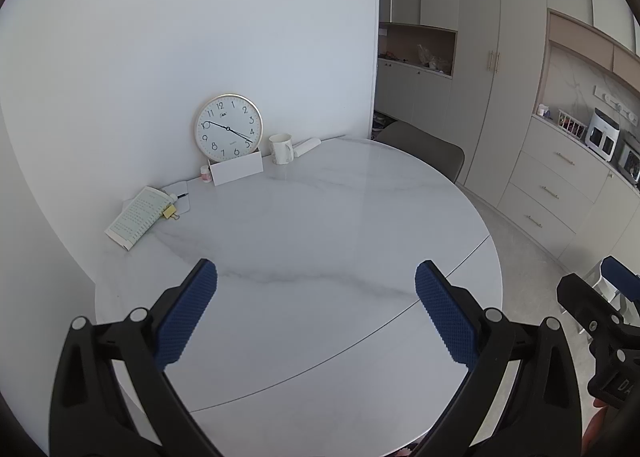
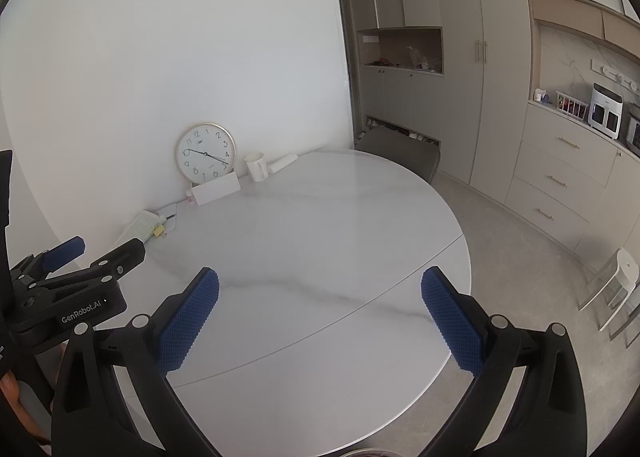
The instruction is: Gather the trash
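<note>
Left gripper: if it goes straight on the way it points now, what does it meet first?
Probably the bare marble table; the open left gripper tilts down at it. Nothing lies before the white card and clock. Depth is unclear.

Round white marble table (image 1: 320,217) against a plain white wall (image 1: 200,37), beige floor-to-ceiling cabinets (image 2: 460,57), pale speckled floor (image 2: 500,257), soft daylight

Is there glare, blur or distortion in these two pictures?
Left wrist view: fisheye bends the white wall; pale sheen on the round white marble table; gold-rimmed wall clock sharp. Right wrist view: same bending, dark vignette corners, cabinets dimmer.
</note>
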Demonstrator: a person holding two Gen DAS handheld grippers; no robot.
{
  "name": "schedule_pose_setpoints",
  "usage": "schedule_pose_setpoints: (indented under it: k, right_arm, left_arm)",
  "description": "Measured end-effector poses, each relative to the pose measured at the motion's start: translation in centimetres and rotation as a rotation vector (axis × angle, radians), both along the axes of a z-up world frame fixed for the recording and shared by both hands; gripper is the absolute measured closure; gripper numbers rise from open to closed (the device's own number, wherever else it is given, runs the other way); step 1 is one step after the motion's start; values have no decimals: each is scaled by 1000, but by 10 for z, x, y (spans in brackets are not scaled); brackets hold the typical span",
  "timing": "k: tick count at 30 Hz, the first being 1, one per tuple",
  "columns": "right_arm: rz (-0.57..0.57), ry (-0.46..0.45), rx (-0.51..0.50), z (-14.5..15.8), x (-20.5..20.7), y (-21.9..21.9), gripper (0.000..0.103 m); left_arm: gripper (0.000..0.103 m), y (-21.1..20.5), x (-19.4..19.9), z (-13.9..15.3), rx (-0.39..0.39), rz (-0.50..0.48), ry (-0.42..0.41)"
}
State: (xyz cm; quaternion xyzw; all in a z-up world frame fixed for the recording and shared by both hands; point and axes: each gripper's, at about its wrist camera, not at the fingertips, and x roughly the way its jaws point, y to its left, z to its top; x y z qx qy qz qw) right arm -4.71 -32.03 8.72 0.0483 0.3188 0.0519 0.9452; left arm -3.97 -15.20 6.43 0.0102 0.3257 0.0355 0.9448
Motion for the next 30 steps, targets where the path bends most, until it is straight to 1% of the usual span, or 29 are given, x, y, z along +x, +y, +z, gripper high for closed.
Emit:
schedule_pose_setpoints:
  k: [9, 30]
  right_arm:
    - [0, 4, -3, -1, 1, 4, 2]
    - [-3, 11, -13, 0, -4, 13, 2]
  left_arm:
    - [8, 2, 0, 0, 12, 6, -4]
    - [8, 13, -4, -2, -6, 1, 0]
